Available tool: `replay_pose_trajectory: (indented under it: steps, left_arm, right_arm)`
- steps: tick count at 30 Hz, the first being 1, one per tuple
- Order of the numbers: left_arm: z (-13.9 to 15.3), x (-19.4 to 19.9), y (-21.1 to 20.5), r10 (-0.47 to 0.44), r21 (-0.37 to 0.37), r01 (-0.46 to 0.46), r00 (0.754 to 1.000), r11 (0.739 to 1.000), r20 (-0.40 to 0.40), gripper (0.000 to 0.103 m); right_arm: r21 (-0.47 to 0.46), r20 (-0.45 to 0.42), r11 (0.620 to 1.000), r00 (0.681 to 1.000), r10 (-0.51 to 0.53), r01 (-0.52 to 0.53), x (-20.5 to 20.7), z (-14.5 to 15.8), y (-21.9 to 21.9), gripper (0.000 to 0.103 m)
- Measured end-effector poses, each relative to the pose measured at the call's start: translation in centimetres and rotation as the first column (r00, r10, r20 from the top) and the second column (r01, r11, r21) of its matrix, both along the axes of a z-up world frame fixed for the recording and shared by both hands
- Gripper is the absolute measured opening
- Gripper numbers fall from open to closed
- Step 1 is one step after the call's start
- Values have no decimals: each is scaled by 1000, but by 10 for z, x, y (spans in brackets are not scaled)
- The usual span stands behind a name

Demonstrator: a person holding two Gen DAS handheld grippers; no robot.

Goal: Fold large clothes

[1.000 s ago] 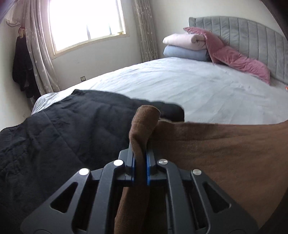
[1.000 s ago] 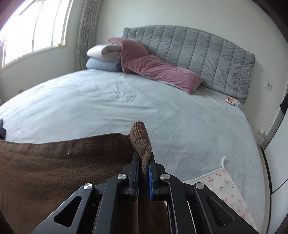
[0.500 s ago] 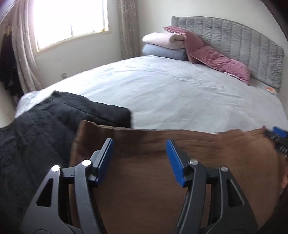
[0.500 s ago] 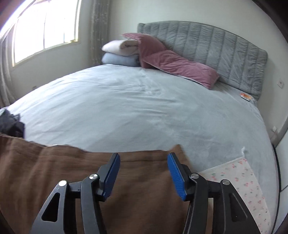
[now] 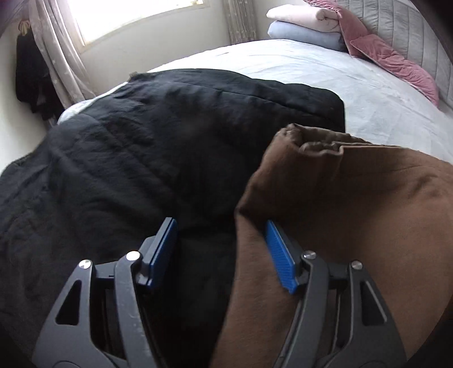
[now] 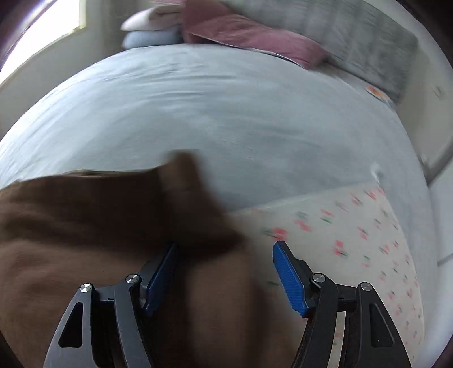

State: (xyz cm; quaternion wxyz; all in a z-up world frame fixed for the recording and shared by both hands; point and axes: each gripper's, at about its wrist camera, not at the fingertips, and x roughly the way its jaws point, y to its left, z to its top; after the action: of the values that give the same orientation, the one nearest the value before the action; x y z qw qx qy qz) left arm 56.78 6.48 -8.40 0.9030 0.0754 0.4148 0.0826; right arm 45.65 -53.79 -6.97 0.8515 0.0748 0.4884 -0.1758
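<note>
My left wrist camera looks steeply down along its fingers, close over the black garment (image 5: 136,158), with the window (image 5: 133,19) at eleven o'clock. My right wrist camera, blurred, tilts down close over the bed sheet (image 6: 226,113), headboard (image 6: 354,36) at one o'clock. Both views share the brown garment (image 5: 354,212), the pink pillow (image 6: 254,36) and the folded blankets (image 5: 305,25).

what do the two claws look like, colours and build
Both look the same. The left claw and the right claw each have two matte black fingers built as open frames with triangular cut-outs, jointed with round silver screw heads. Each finger ends in a flat, bright blue ribbed pad. No cables, labels, hands or sleeves show in either view.
</note>
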Motion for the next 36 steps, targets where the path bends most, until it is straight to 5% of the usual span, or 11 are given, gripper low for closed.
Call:
replay_pose_trajectory:
  steps: [4,7,11,15,21,23,25,30,32,34,36]
  left_arm:
    - [26,-38,-6,-86,-52,85,996,995,-16,68]
    - [40,-82,-10,-184,-173,172,981,970,-59,83]
    - [43,-129,13,-249,-368,195,963,909,-103,85]
    - [22,-169,35,-254,-583,108,951,805,-174,86]
    - [-18,-202,39,-312,-719,49,919,694,-239,86]
    - [-31,-199,38,-339,-773,31,909,633,-241,86]
    - [-39,-193,36,-338,-807,19,914,590,-226,87]
    - [-45,-180,27,-284,-873,0,946,487,-158,82]
    - [-49,-183,28,-245,-882,-32,955,469,-165,44]
    - [-38,-192,29,-197,-888,-38,970,458,-143,30]
    - [-3,-212,24,-151,-875,29,987,483,-50,27]
  right_arm:
    - [8,77,999,996,46,-46,-40,38,-4,71]
    - [135,143,981,982,123,-142,-83,60,8,74]
    - [338,193,917,969,151,-210,-145,65,19,82]
    - [442,185,878,976,111,-184,-199,51,18,86]
    - [528,126,839,989,78,-133,-241,14,11,88]
    - [592,120,796,990,71,-129,-245,0,12,89]
    - [664,115,736,991,67,-127,-240,-15,18,89]
    - [730,198,674,979,-56,-109,-219,-23,21,90]
    - [783,187,620,972,-144,-59,-211,-27,14,81]
    - [789,166,613,974,-157,-36,-205,-20,10,28]
    - [794,230,601,961,-156,-92,-211,8,6,20]
